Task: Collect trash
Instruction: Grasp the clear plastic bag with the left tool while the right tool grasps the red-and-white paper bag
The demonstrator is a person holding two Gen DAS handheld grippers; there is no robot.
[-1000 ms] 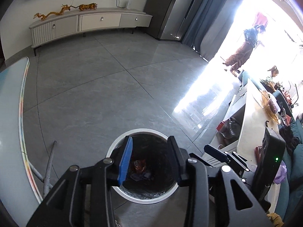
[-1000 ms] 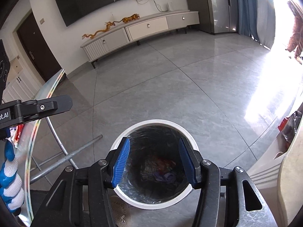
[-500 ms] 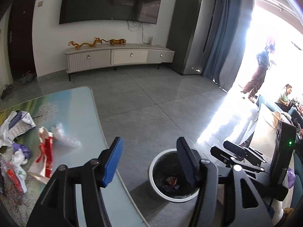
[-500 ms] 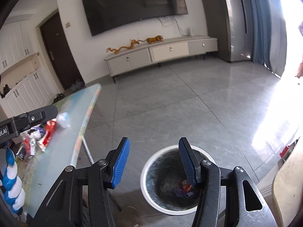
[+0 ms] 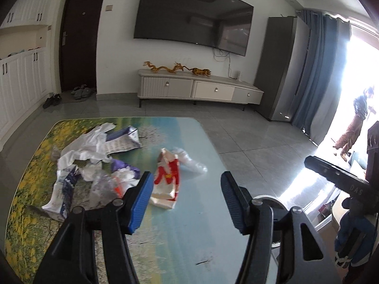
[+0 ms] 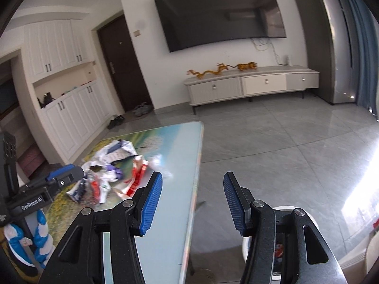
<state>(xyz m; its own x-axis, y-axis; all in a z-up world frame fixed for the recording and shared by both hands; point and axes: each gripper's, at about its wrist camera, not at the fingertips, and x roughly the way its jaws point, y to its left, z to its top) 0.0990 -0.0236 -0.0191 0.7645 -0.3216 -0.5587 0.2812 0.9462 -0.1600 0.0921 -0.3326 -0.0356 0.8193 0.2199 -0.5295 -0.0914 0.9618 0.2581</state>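
A heap of crumpled wrappers and bags (image 5: 94, 163) lies on the glass-topped table (image 5: 180, 234); a red and white bag (image 5: 167, 179) lies nearest. My left gripper (image 5: 186, 200) is open and empty above the table, just short of that bag. My right gripper (image 6: 193, 201) is open and empty over the table's right edge. The heap also shows in the right wrist view (image 6: 111, 170). The white trash bin (image 6: 310, 222) stands on the floor below the right gripper, mostly hidden by its fingers (image 6: 233, 198); some trash lies inside.
A TV cabinet (image 5: 201, 91) stands against the far wall under a wall TV (image 5: 191, 16). Grey tiled floor (image 6: 272, 146) spreads to the right of the table. A person (image 5: 355, 123) stands in the bright doorway at right. White cupboards (image 6: 68, 108) line the left wall.
Both grippers have lifted from over the bin and swung left toward the table. The trash heap has come into view ahead of them. Both stay open and empty.
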